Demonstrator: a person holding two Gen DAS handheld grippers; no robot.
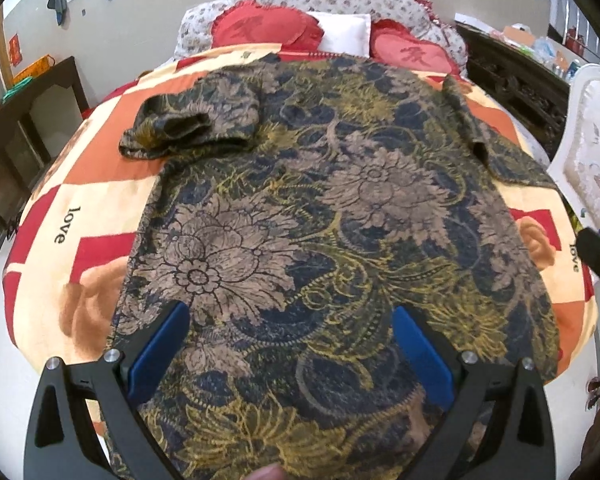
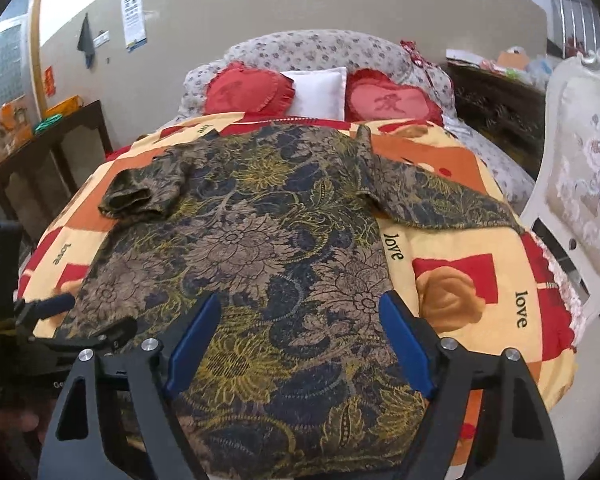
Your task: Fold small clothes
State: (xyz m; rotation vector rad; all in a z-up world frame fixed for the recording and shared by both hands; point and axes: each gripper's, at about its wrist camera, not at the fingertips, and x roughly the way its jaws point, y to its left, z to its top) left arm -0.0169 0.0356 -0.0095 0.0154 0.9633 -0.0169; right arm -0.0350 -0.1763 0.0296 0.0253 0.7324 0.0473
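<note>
A dark floral short-sleeved top (image 1: 300,208) (image 2: 260,248) lies spread flat on the patterned blanket (image 1: 88,184) of a bed. Its left sleeve (image 1: 180,128) is bunched and folded inward, while its right sleeve (image 2: 440,200) lies stretched out to the side. My left gripper (image 1: 290,312) is open above the lower left part of the top, nothing between its blue pads. My right gripper (image 2: 300,300) is open over the lower right part near the side edge, also holding nothing. In the right wrist view the left gripper (image 2: 88,318) shows at the left hem.
Two red heart-shaped cushions (image 1: 268,28) and a white pillow (image 1: 346,32) lie at the head of the bed. A white upholstered chair (image 2: 580,184) stands close on the right. A dark side table (image 2: 60,140) is on the left and a dark cabinet (image 1: 512,76) at the back right.
</note>
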